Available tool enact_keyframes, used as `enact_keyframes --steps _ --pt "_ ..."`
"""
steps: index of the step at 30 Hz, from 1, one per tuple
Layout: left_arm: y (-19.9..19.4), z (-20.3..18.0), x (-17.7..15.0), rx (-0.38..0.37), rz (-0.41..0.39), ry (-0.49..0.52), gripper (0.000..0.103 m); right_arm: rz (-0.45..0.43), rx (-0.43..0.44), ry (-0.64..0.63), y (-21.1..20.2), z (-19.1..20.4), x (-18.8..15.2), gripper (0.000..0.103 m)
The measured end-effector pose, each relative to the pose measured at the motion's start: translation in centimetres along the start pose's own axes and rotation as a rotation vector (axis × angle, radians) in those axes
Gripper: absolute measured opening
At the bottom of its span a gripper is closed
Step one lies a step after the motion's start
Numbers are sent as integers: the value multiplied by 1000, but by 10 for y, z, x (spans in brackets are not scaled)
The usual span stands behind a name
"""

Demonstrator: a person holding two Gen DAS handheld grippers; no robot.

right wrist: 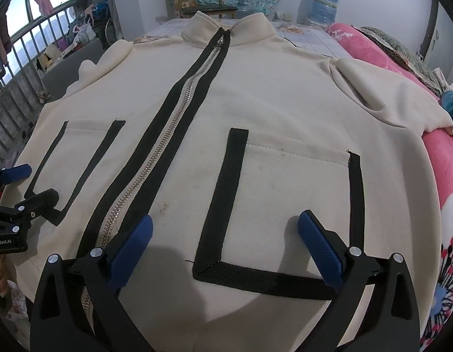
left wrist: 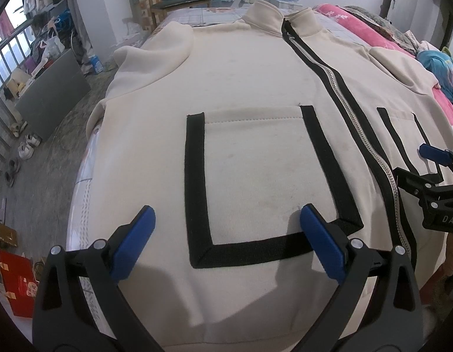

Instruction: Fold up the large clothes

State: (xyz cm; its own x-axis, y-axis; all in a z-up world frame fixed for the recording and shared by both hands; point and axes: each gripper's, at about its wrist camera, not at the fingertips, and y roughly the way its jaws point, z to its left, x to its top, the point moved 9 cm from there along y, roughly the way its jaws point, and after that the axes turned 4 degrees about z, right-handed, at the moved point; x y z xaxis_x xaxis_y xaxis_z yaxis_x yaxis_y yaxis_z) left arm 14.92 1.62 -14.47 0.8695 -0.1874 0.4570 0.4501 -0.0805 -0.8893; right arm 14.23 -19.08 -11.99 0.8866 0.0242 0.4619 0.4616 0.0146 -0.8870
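Jacket [left wrist: 255, 82], cream with black trim, lies spread front-up on the bed [left wrist: 79, 176], collar at the far end and hem nearest the cameras. At the left, its sleeve [left wrist: 150, 55] is folded in at the shoulder by the bed's edge. The left gripper [left wrist: 226, 228] hovers over the hem with its jaws spread wide, the black-bordered left pocket [left wrist: 264, 176] lying between and just beyond the blue pads; whether they touch the cloth cannot be told. The closed zipper [right wrist: 167, 135] runs down the middle between the two grippers. The right gripper [right wrist: 226, 234] likewise has its jaws spread wide over the hem, framing the lower part of the right pocket [right wrist: 285, 199], one pad close beside the zipper. Further right, a pink floral blanket [right wrist: 443, 176] lies along the jacket's side.
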Motion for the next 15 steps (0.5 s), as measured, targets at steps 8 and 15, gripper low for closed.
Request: enact_keyframes --steps 8,15 --pt "0 0 0 0 4 0 96 6 -2 3 1 0 0 97" --pt "1 2 0 4 20 -8 96 10 -7 10 1 1 1 97"
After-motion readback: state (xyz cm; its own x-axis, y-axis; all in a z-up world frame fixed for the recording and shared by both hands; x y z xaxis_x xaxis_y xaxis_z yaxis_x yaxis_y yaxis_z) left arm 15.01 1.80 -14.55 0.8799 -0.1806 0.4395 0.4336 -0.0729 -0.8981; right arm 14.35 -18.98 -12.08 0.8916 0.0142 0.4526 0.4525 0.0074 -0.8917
